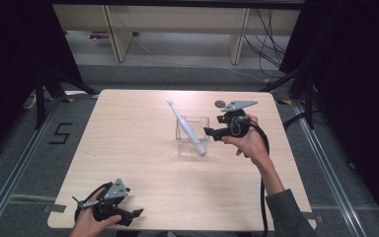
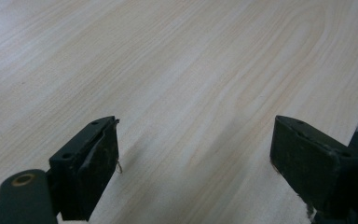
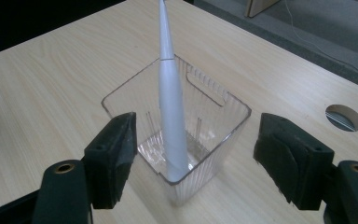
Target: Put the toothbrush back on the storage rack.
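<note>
electric toothbrush (image 1: 187, 127), white, stands leaning inside clear plastic container (image 1: 192, 143) near the middle of light wooden table (image 1: 128, 163), a little toward three o'clock. rests with thick handle end down in the container's near corner at about five o'clock, slim brush neck slanting up and out over the rim toward eleven o'clock. seen along the right gripper's jaws as toothbrush (image 3: 170, 112) propped in ribbed square container (image 3: 214, 126), base pressed into the closest bottom corner, tip passing out the top edge of that view.

right gripper (image 1: 208, 132), held in right hand (image 1: 249, 143), sits just beside the container at its three o'clock side, pointing toward nine o'clock. jaws stand wide apart, nothing between the pads; in the right gripper view (image 3: 193, 154) flank the container's near corner left and right without touching it. grey three-cornered plate on top, cable trailing back along the forearm toward six o'clock.

left gripper (image 1: 137, 213), held in left hand (image 1: 91, 219), lies low at the table's near edge around seven o'clock, well apart from the container, pointing toward three o'clock. jaws likewise spread wide and empty in the left gripper view (image 2: 193, 158), bare wood grain between them.

round cable hole (image 3: 344, 116) set in the tabletop at two o'clock from the container in the right gripper view. grey floor (image 1: 177, 54) beyond the far edge at twelve o'clock.
</note>
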A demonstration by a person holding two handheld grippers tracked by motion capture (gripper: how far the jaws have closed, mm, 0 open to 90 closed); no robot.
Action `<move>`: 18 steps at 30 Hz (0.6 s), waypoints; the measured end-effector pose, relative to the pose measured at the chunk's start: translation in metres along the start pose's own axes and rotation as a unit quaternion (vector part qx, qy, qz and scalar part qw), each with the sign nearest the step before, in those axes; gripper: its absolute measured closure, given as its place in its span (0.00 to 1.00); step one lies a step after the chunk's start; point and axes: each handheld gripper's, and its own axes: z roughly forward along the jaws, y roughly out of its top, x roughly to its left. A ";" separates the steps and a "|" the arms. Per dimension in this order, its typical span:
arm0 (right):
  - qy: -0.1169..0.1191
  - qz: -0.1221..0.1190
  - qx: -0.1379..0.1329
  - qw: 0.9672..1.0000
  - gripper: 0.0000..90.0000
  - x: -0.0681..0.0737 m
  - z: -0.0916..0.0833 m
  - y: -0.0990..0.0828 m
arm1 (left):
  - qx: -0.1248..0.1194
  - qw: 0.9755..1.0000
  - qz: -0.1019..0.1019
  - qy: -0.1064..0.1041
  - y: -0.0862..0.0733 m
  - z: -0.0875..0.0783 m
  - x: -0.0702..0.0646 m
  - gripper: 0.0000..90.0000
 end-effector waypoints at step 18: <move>-0.001 0.006 -0.006 1.000 0.31 -0.004 -0.011 -0.021 | -0.001 1.000 0.000 0.000 0.000 -0.001 -0.001 0.17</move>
